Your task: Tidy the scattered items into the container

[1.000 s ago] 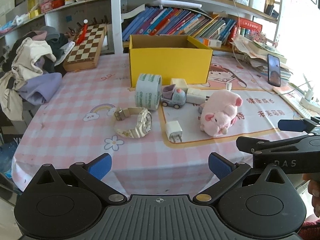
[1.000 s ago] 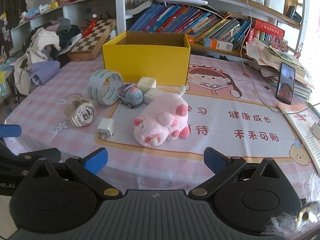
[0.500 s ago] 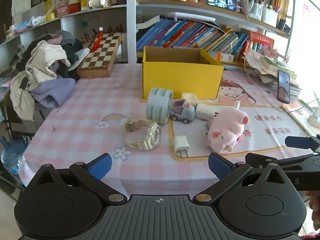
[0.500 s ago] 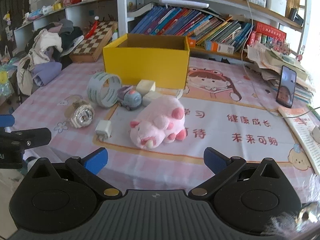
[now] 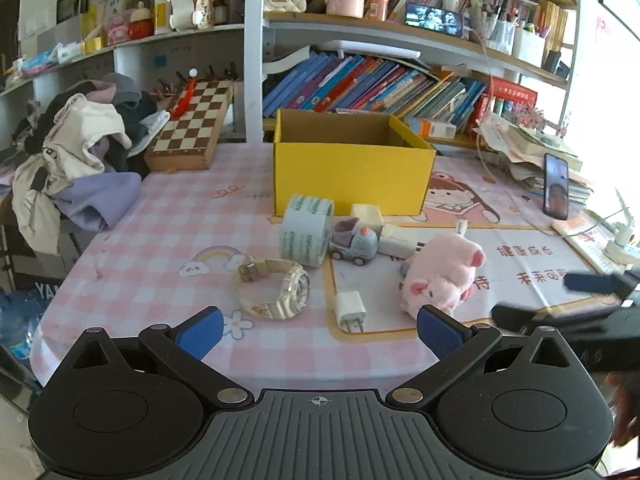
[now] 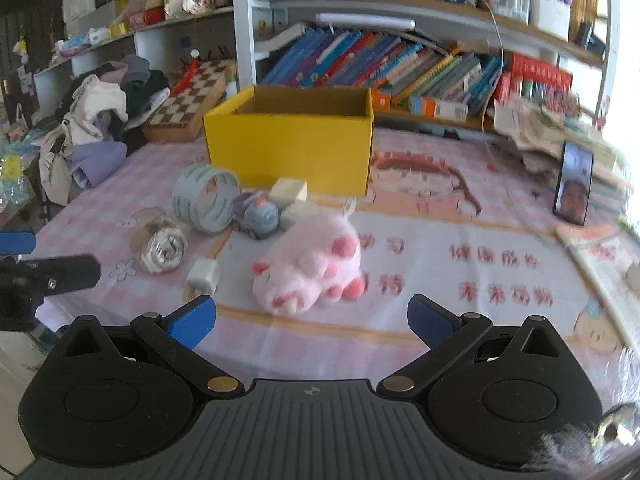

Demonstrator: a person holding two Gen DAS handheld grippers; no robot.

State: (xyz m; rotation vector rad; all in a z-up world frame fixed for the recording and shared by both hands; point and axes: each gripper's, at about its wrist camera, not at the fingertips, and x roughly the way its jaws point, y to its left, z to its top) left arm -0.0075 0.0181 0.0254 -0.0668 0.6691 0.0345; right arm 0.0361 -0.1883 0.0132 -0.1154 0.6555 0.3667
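A yellow open box (image 5: pixel 352 170) (image 6: pixel 292 148) stands at the back of the table. In front of it lie a tape roll (image 5: pixel 306 230) (image 6: pixel 206 198), a small toy car (image 5: pixel 354 242) (image 6: pixel 256 216), two white blocks (image 5: pixel 366 214), a cream watch (image 5: pixel 274 288) (image 6: pixel 160 246), a white charger plug (image 5: pixel 350 310) (image 6: pixel 204 274) and a pink plush pig (image 5: pixel 442 276) (image 6: pixel 310 264). My left gripper (image 5: pixel 318 326) is open and empty, near the table's front edge before the watch and plug. My right gripper (image 6: pixel 312 318) is open and empty, just before the pig.
A chessboard (image 5: pixel 192 126) and a heap of clothes (image 5: pixel 76 156) sit at the back left. A propped phone (image 5: pixel 556 192) (image 6: pixel 574 182), papers and a power strip (image 5: pixel 620 246) line the right side. Bookshelves stand behind the box.
Both grippers have pulled back and risen a little, so the table items look smaller and farther. The right gripper view is blurred by motion. Nothing on the table moved.
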